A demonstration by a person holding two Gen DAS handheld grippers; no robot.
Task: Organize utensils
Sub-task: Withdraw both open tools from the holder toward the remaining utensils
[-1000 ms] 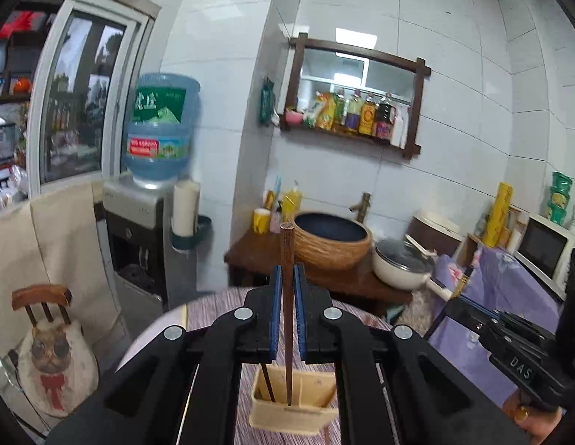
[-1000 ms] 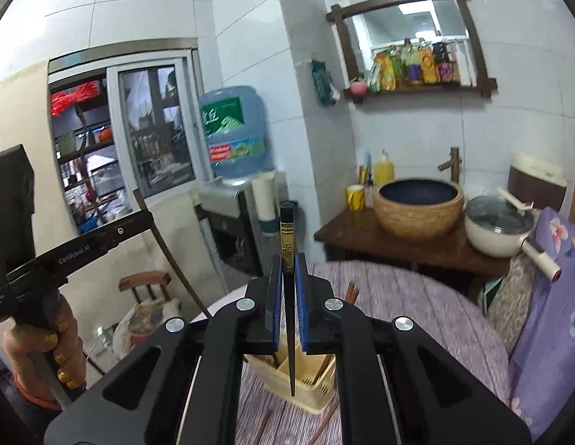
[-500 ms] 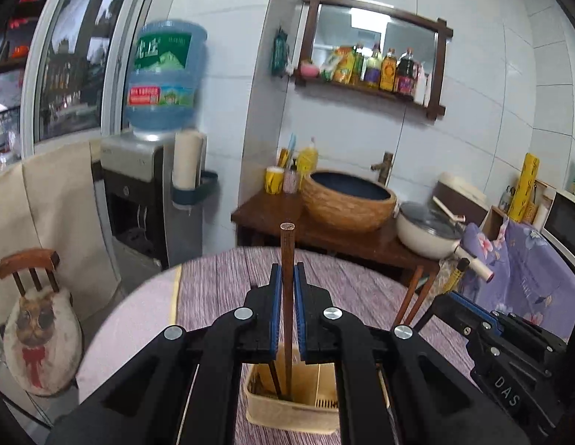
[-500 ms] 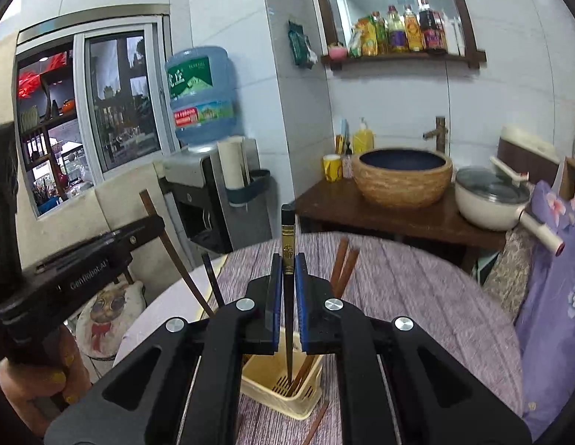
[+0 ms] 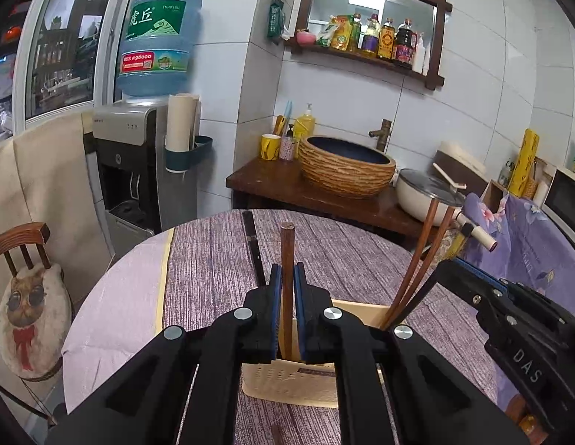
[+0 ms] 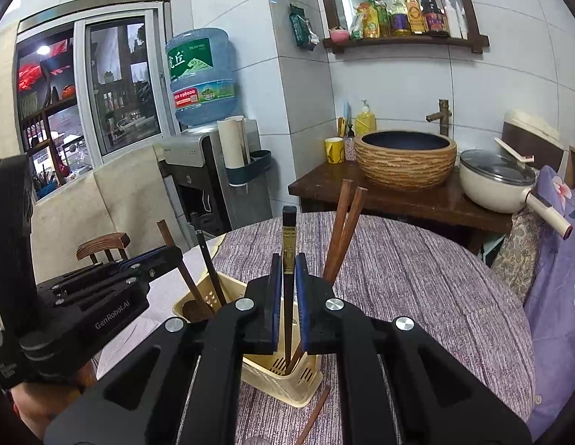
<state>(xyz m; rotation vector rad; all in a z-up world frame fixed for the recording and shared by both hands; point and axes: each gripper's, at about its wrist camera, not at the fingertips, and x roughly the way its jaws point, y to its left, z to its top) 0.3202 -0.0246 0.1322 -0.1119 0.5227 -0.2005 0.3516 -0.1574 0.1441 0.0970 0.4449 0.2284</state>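
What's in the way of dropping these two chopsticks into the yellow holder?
Nothing visible. The brown chopstick and black chopstick already reach down into the holder; other chopsticks lean aside.

Matt black plastic grippers [image 5: 287, 278]; wooden chopstick [image 5: 287, 259]; perforated cream holder [image 6: 283, 374], probably plastic; rough woven purple tablecloth [image 6: 417, 278]; glossy wall tiles [image 5: 472, 92].
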